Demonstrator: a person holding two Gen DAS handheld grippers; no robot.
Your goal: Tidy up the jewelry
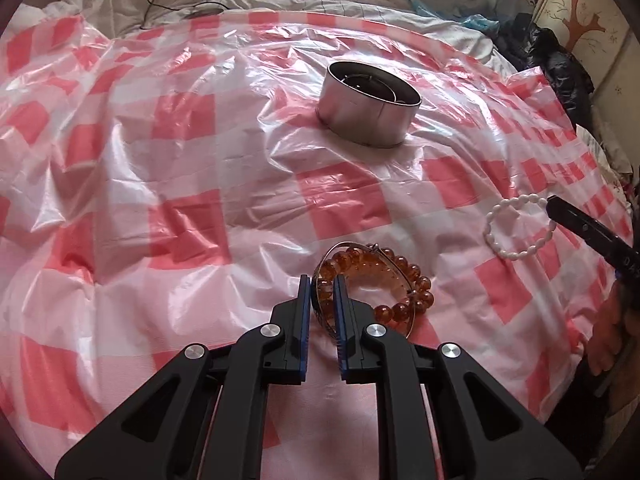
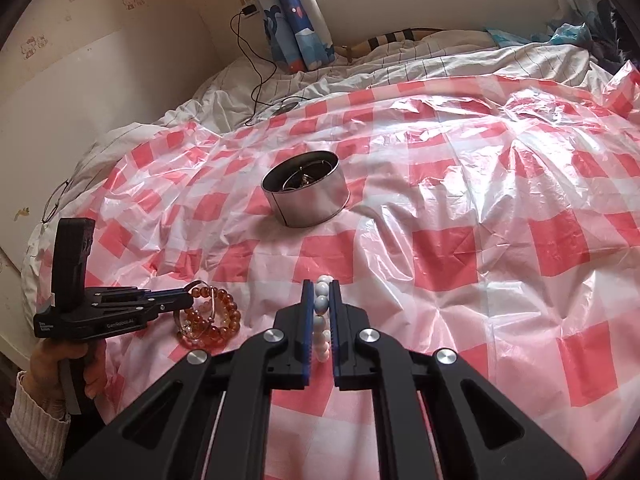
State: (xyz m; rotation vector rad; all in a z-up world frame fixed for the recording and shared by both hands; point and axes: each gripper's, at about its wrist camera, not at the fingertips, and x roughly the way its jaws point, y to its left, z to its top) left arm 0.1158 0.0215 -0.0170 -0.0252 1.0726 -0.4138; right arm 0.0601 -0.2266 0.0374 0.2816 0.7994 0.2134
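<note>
My left gripper [image 1: 323,284] is shut on an amber bead bracelet [image 1: 404,280], and a thin silver bangle [image 1: 352,246] is caught between the pads with it. Both hang just over the red-and-white checked plastic sheet [image 1: 200,184]. The right wrist view shows this gripper [image 2: 188,300] at the lower left with the amber bracelet [image 2: 216,328]. My right gripper [image 2: 321,286] is shut on a white bead bracelet [image 2: 320,303]. In the left wrist view the white bracelet [image 1: 516,228] dangles from that gripper's tip [image 1: 560,208]. A round metal tin [image 1: 368,104] [image 2: 306,200] stands open farther back, with some jewelry inside.
The sheet covers a rumpled bed. A black charger cable [image 2: 260,80] trails over the white bedding at the back. Eyeglasses [image 2: 56,204] lie at the bed's left edge by the wall. Dark clothes [image 1: 560,68] pile up at the far right. A hand [image 2: 60,364] holds the left gripper's handle.
</note>
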